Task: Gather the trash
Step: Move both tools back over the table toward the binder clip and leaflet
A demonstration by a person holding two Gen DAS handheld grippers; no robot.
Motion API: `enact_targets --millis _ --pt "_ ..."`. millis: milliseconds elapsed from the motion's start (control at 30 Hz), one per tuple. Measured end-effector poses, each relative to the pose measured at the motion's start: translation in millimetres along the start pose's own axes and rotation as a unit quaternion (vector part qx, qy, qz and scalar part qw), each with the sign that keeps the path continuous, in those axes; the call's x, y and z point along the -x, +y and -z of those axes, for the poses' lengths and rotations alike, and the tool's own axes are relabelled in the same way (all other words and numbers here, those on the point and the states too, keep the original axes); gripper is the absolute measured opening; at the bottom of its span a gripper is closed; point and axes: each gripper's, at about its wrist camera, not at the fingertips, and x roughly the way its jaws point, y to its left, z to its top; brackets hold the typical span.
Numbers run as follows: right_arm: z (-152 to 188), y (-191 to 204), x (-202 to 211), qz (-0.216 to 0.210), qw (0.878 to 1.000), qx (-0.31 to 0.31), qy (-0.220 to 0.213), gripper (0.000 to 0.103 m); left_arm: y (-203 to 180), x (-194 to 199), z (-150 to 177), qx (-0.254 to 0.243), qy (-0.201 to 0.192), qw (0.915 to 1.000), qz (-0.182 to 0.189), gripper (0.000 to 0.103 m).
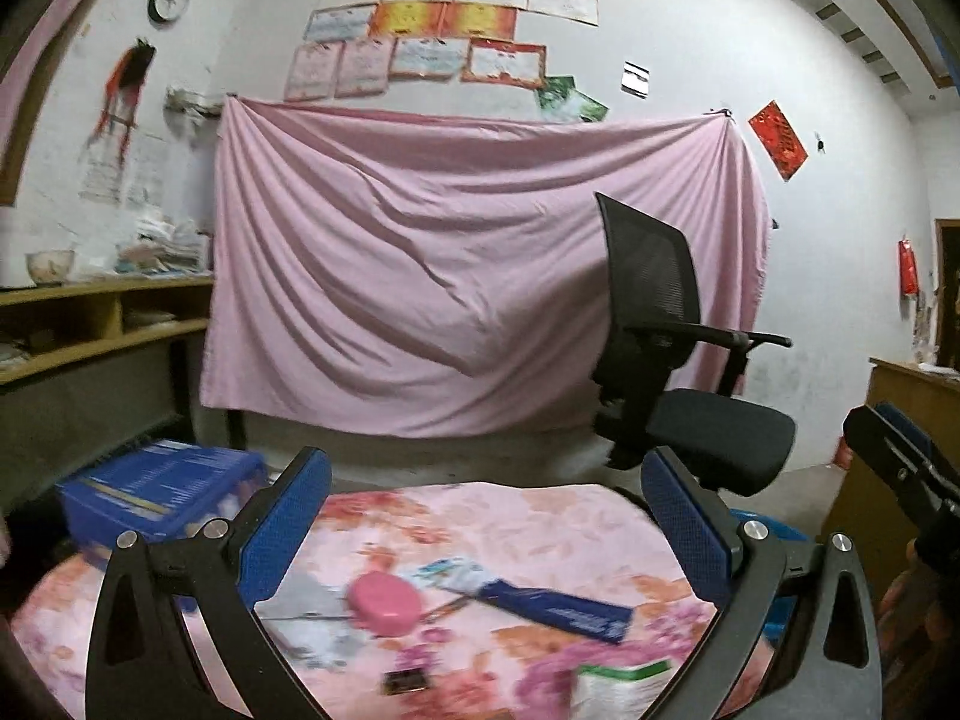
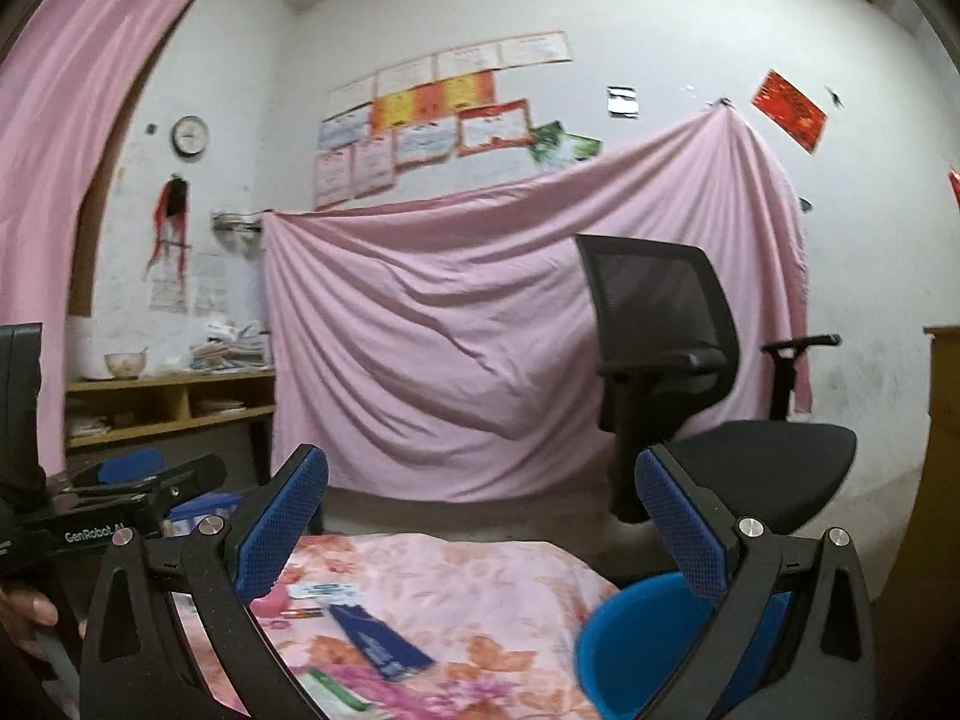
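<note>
- Both tools are shown raised above a table covered by a floral cloth (image 1: 540, 516); the left gripper (image 1: 486, 516) and the right gripper (image 2: 480, 510) are each held with jaws spread wide and nothing between them.
- The trash is seen lying loose on the cloth: a pink oval item (image 1: 385, 603), a dark blue carton (image 1: 558, 603), a small printed wrapper (image 1: 450, 573), a green-and-white packet (image 1: 621, 684) at the near edge, and a small dark square piece (image 1: 407, 681).
- No piece is yet grasped; the step in hand is judged to be the approach to a first pick.
- For a clean pick, one item should be singled out, the jaws lowered so that it is straddled across its narrow side, and closure delayed until both pads are level with it; the flat wrapper is judged likely to slip or to drag cloth with it.
- A round blue bin (image 2: 636, 642) is shown beside the table's right edge only in the right wrist view, and is presumed to be the receptacle.
- A blue crate (image 1: 156, 492) at the table's far left is shown clearly only in the left wrist view, as is the pink oval item in full.
- Motion blur is present, so labels cannot be read.
</note>
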Motion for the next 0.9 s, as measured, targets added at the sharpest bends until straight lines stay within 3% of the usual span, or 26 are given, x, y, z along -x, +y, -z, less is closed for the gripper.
enact_targets --millis 233,533,667,900 --pt "9.6 33.3 -9.3 -0.041 0.998 0.027 0.028 0.103 35.6 26.4 19.1 -0.009 0.004 0.9994 -0.033 0.101" --pt "40.7 70.7 -35.4 -0.081 0.986 0.065 0.134 0.103 73.2 31.5 49.3 -0.012 0.056 0.9963 -0.065 0.101" --pt "55.4 81.7 -47.5 -0.09 0.975 0.087 0.185 0.103 85.9 26.3 62.6 -0.009 0.088 0.9938 -0.067 0.101" --pt "76.7 81.8 -71.9 -0.112 0.943 0.1 0.299 0.103 91.4 8.3 82.8 -0.013 0.153 0.9872 -0.044 0.101"
